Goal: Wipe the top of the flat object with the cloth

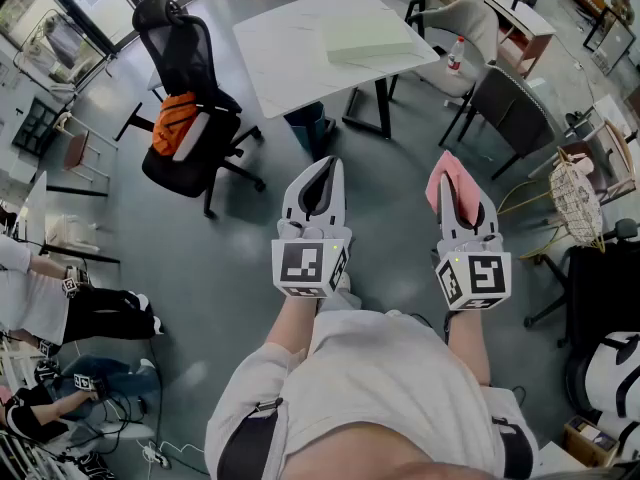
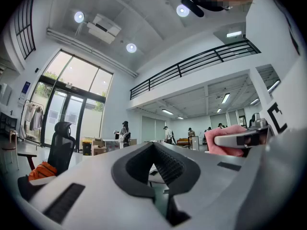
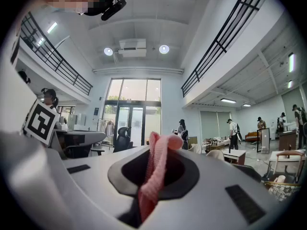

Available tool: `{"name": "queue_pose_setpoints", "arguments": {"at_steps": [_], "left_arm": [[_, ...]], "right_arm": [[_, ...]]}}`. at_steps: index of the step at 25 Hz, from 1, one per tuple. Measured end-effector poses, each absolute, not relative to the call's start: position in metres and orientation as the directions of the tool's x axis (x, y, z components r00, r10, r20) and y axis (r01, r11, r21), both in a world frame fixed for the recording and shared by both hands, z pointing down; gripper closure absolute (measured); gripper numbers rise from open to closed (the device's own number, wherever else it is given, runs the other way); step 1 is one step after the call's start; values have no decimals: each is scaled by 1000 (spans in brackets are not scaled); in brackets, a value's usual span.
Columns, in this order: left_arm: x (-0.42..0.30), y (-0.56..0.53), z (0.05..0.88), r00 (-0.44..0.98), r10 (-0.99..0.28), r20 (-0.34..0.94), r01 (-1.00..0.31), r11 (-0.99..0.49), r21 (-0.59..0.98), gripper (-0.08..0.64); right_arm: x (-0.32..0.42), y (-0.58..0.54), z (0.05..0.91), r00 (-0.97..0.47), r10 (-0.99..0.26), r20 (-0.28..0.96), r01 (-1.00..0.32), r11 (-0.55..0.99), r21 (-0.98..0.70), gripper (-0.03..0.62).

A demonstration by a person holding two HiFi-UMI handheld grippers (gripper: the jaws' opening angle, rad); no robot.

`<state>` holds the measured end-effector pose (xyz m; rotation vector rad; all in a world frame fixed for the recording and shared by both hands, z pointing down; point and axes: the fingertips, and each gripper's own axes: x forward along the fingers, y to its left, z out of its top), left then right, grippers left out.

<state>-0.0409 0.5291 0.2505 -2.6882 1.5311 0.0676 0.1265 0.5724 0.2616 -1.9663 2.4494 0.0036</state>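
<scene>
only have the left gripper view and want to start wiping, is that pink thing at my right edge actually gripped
Observer: Yes. In the right gripper view the right gripper is shut on the pink cloth, which stands up between its jaws.
Operator: ok where's the flat object, can't spot it
Observer: The head view shows a pale green flat object lying on the white table, farther ahead across the floor.

Both forearms stretched toward 12 o'clock, side by side. The left gripper is pinched together, holding nothing; at its 3 o'clock, the right gripper clamps a pink cloth.
</scene>
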Motion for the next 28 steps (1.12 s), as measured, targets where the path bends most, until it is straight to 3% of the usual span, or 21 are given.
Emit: {"name": "queue_pose_setpoints", "arguments": {"at_steps": [28], "left_arm": [[-121, 434, 243, 566, -820, -88, -823, -567, -13, 546]], "right_arm": [[45, 486, 254, -143, -989, -36, -989, 144, -27, 565]]}}
